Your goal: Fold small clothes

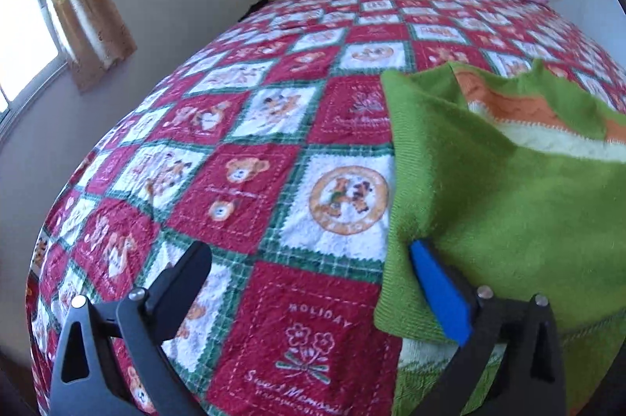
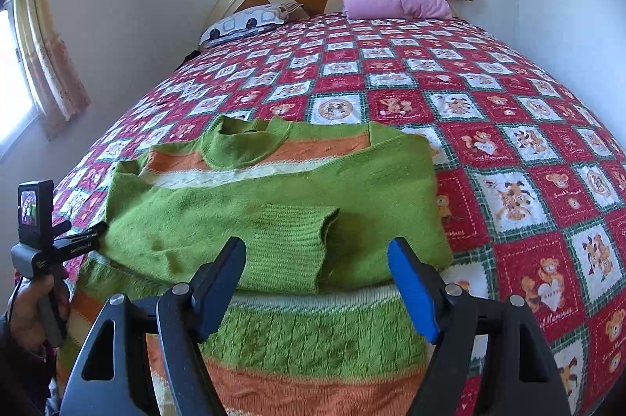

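A small green knit sweater (image 2: 274,212) with orange and cream stripes lies on the bed, both sleeves folded across its front. One ribbed cuff (image 2: 289,244) lies in the middle. My right gripper (image 2: 317,255) is open just above the sweater's lower part, jaws either side of the cuff. My left gripper (image 1: 309,259) is open at the sweater's left edge (image 1: 395,259); its blue fingertip (image 1: 426,259) touches the ribbed sleeve end. The left gripper also shows in the right wrist view (image 2: 84,240), held by a hand.
The bed is covered by a red, white and green patchwork quilt (image 2: 508,158). A patterned pillow (image 2: 246,23) and a pink pillow (image 2: 395,3) lie at the headboard. A curtained window (image 1: 27,36) is on the left wall.
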{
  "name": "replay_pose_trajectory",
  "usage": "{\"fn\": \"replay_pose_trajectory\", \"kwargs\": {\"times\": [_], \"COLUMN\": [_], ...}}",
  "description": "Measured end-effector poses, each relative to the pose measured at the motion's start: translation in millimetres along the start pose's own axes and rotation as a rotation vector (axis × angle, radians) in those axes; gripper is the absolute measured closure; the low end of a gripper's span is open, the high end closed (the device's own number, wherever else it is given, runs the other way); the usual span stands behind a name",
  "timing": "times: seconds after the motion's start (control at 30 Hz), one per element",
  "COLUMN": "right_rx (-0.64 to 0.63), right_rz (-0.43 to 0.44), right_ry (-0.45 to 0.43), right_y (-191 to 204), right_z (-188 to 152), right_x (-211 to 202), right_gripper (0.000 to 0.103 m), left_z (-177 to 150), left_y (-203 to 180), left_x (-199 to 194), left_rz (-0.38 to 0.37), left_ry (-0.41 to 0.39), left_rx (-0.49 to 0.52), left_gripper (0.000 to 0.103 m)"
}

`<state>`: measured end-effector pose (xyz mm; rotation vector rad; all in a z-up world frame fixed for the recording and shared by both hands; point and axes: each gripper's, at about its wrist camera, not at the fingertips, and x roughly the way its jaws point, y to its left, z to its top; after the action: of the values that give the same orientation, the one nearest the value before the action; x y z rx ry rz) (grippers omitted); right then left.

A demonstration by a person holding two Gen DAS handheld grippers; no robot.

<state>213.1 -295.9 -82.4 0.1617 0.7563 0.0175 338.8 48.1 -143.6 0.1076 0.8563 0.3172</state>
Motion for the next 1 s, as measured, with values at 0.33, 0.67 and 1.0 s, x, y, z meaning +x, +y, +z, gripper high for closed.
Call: {"fn": "replay_pose_trajectory", "kwargs": {"times": [0.33, 0.67, 1.0], "right_rx": [-0.037, -0.01, -0.051], "right_rz": [0.019, -0.053, -0.042], "right_ry": [0.024, 0.079, 0.014], "right_y": [8.9, -11.3, 10.4], "right_z": [-8.1, -18.5, -9.7], "right_x": [10.5, 33.8, 10.4], "right_gripper": [0.028, 0.027, 0.027], "left_z": [40.1, 28.1, 20.0], "left_y": [-27.0, 5.7, 16.4], "left_x": [-13.1, 42.1, -2.9], "left_rz": [0.045, 0.126, 0.09], "left_ry": [-0.09, 0.029, -0.075], "left_rx": [0.119, 0.04, -0.025], "left_gripper": [0.0, 0.0, 0.0]}}
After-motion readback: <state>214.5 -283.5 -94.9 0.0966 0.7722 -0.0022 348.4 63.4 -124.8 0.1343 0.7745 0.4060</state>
